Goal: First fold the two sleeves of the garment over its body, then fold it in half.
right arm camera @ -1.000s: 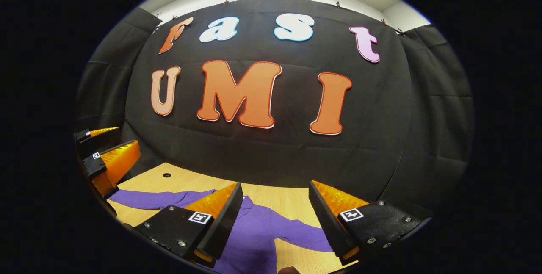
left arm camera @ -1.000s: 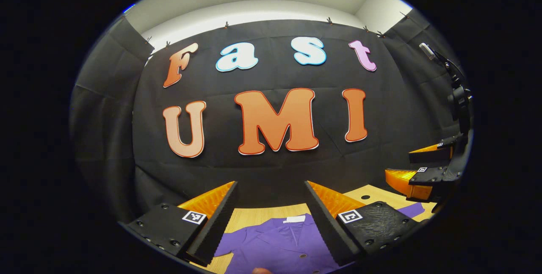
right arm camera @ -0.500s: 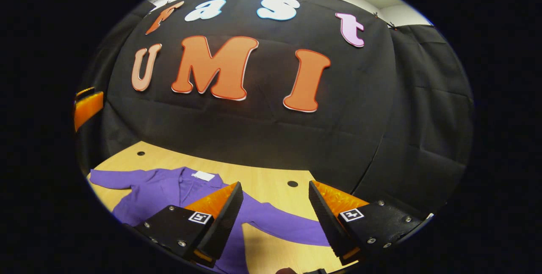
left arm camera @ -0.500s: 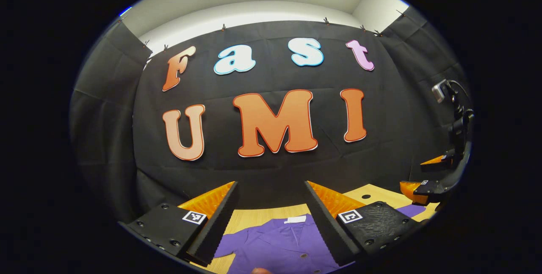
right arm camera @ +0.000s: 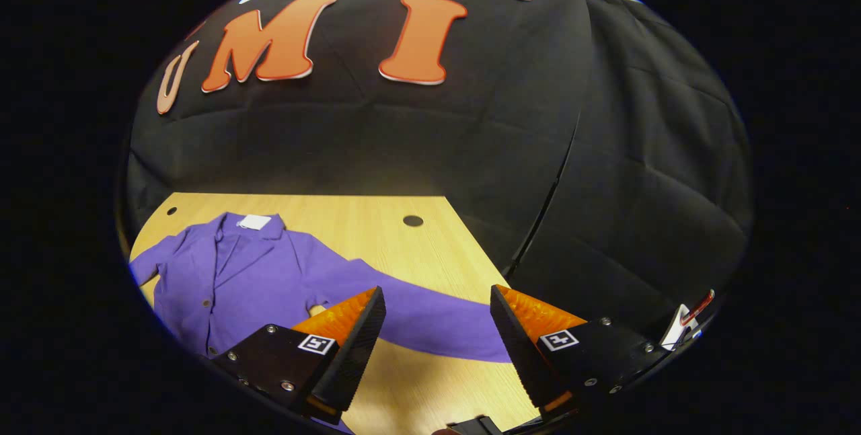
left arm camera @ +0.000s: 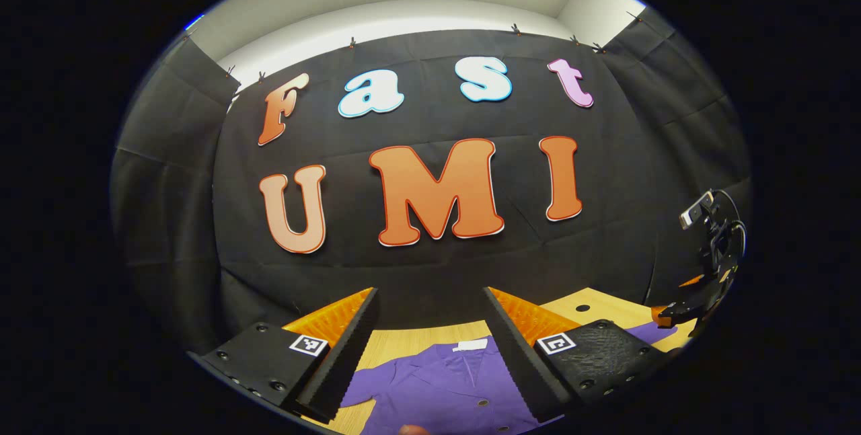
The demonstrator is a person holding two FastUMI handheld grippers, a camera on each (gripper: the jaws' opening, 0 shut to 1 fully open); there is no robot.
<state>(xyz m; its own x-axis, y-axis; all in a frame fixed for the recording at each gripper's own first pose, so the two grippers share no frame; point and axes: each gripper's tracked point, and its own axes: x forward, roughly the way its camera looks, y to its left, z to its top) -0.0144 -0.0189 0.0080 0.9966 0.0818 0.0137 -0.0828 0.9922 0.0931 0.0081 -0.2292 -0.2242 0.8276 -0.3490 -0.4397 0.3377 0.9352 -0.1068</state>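
A purple button-front garment (right arm camera: pixel 229 280) lies flat on the wooden table (right arm camera: pixel 377 233), collar and white label (right arm camera: pixel 254 221) toward the wall. One long sleeve (right arm camera: pixel 430 317) stretches out sideways, and its cuff ends near one finger of my right gripper (right arm camera: pixel 437 289). That gripper hovers open above the sleeve with nothing between its fingers. My left gripper (left arm camera: pixel 430 290) is open over the garment's (left arm camera: pixel 437 388) collar area, holding nothing. In the left gripper view the right gripper (left arm camera: pixel 693 300) is low at the far right.
The table has small round holes (right arm camera: pixel 413 220) near its back edge. Its right edge (right arm camera: pixel 484 247) runs along the black cloth wall (right arm camera: pixel 605 186). Bare wood (right arm camera: pixel 430 381) lies under the right gripper, in front of the sleeve.
My right gripper has tipped downward and swung right, bringing the sleeve and table into full sight. In the left gripper view it has sunk lower. The left gripper has barely moved.
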